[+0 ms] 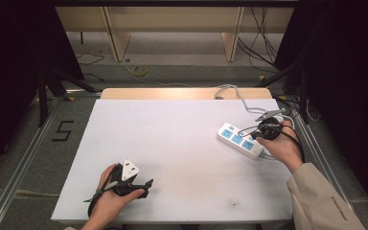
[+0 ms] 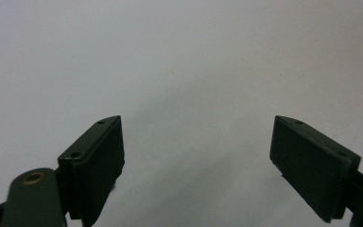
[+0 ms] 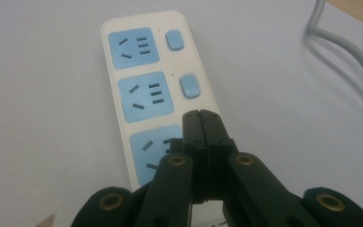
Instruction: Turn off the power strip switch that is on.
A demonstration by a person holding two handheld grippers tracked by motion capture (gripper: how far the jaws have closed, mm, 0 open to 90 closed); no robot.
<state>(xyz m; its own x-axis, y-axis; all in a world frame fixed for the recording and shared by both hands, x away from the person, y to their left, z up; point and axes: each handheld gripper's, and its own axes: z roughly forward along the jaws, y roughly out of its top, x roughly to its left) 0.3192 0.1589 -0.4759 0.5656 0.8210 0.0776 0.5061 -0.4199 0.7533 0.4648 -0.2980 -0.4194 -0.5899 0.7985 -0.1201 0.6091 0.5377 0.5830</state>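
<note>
The right gripper (image 3: 202, 116) has its two black jaws pressed fully together with nothing between them, their tips poised over the white power strip (image 3: 156, 90), close to the switch end of its nearest blue socket, though whether they touch it cannot be told. The strip lies on the right side of the white table (image 1: 172, 143), its grey cable (image 1: 230, 91) curling away towards the far edge. The left gripper (image 2: 196, 156), held in the person's left hand (image 1: 108, 201) near the front left corner, has its jaws spread wide apart, empty, over bare tabletop.
</note>
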